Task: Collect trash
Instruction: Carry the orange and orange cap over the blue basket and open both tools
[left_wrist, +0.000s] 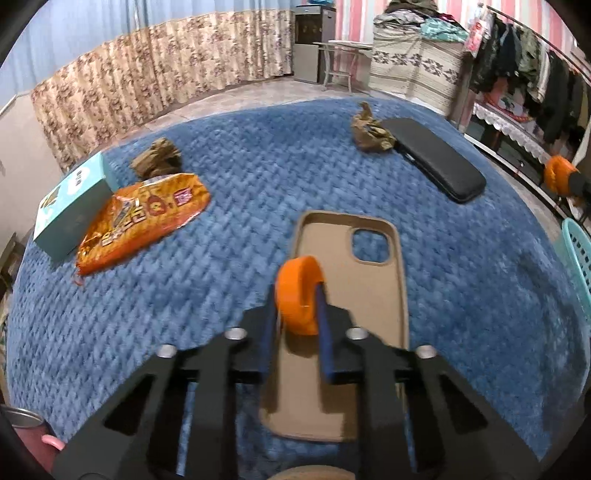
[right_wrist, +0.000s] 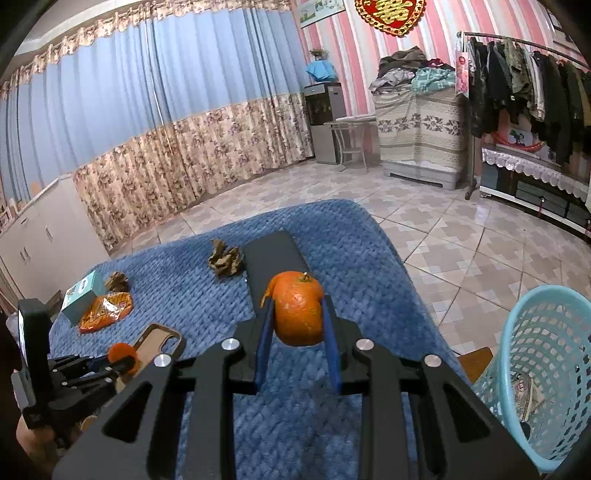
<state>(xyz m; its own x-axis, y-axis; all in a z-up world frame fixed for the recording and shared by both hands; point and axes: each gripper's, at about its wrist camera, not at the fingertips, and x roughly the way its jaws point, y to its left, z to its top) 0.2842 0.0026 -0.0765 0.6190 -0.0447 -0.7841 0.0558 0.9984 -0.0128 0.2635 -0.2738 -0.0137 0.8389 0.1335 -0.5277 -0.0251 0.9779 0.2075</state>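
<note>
Your left gripper (left_wrist: 299, 295) is clamped on a curled piece of orange peel (left_wrist: 300, 291), held up over the tan phone case (left_wrist: 369, 266) that lies near you on the blue quilted cover (left_wrist: 258, 177). Your right gripper (right_wrist: 298, 321) grips a larger piece of orange peel with its stem (right_wrist: 297, 314), raised above the right side of the cover, with the turquoise plastic basket (right_wrist: 546, 332) standing on the floor just to its right.

Some trash seems to be in already: something flat and printed lies at the bottom of the basket, though you cannot tell what it is. Both peels are picked up but not yet dropped, so they are your step in hand; the right one is much nearer the basket.

Left on the cover, by the look of it: the orange snack wrapper (left_wrist: 144, 221) at the far left, touching the teal carton (left_wrist: 74, 206); a crumpled brown paper (left_wrist: 157, 157) just behind the wrapper; and a second crumpled brown paper (left_wrist: 369, 129) at the far side, against the black case (left_wrist: 439, 158). The phone case and black case are likely keepers; the carton could go either way
</note>
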